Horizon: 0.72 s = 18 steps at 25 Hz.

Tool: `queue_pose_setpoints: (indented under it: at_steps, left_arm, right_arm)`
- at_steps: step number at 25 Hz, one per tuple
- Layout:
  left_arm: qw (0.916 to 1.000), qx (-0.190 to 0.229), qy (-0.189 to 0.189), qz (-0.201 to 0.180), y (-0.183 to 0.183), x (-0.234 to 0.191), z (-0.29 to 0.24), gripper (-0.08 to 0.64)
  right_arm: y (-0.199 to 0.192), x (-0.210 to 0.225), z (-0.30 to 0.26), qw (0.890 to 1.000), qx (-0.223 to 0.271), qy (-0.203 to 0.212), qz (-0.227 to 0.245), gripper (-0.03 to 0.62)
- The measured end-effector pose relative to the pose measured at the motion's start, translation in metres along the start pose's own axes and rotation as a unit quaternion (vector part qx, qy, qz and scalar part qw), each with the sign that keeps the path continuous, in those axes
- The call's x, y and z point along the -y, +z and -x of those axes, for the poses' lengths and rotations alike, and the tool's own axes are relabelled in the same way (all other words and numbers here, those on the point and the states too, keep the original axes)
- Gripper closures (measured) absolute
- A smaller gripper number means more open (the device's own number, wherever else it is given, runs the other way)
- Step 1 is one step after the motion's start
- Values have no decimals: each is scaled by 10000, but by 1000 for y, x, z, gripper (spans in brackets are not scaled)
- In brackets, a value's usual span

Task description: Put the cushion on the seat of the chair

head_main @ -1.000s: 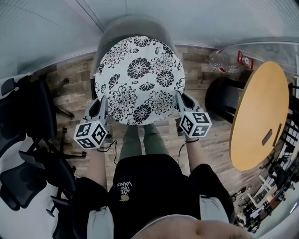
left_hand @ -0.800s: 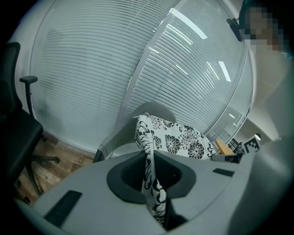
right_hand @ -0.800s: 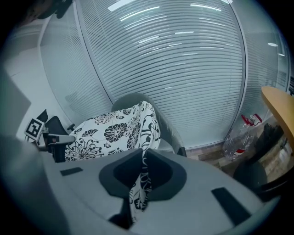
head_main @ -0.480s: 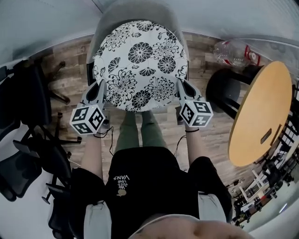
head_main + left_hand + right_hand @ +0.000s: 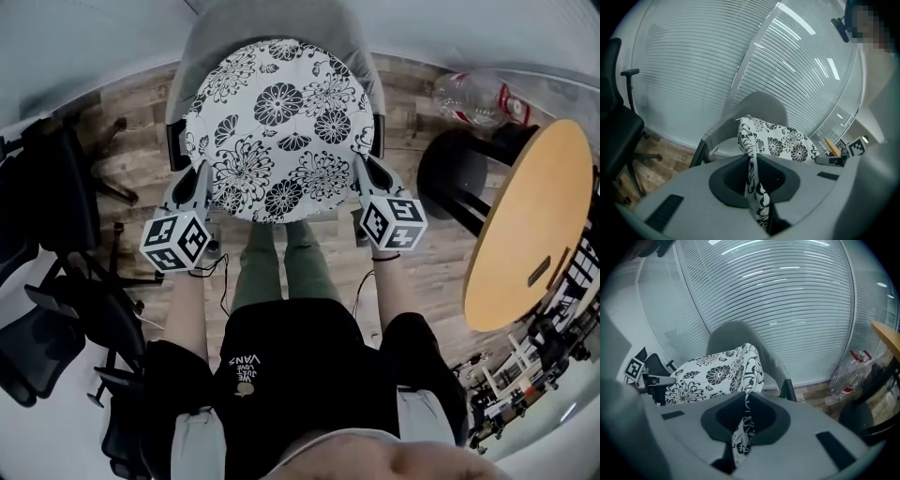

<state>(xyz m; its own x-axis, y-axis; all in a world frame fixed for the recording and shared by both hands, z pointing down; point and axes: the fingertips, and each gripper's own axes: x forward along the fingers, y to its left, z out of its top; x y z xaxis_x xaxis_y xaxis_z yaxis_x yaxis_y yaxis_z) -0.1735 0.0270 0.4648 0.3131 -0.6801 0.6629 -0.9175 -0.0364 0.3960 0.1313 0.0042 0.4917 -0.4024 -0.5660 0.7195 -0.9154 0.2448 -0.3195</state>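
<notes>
Two grippers hold a round floral cushion [image 5: 278, 127] over a grey shell chair [image 5: 272, 21].

Left gripper [image 5: 199, 183] and right gripper [image 5: 364, 178] each have their jaws nearly together, pinching the black-and-white fabric at opposite edges of the cushion, which hangs spread between them and covers most of the seat from above. In the left gripper view a pale strip of the seat [image 5: 723, 146] shows under the cushion's edge. The chair stands on a wood-plank floor [image 5: 131, 169], in front of a glass wall with closed slatted blinds [image 5: 717, 61]. Black office chairs [image 5: 56, 234] crowd the left side, and a round wooden worktop [image 5: 530, 225] stands to the right. A clear plastic bottle [image 5: 473, 97] lies on the floor near the wall.
</notes>
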Motion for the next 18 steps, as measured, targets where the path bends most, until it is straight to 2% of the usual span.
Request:
queue_pose_setpoints:
  at_steps: [18]
  left_arm:
    - [9998, -175, 85, -54, -5, -2, -9, 518]
  right_arm:
    - [-5, 9, -6, 9998, -158, -90, -46, 558]
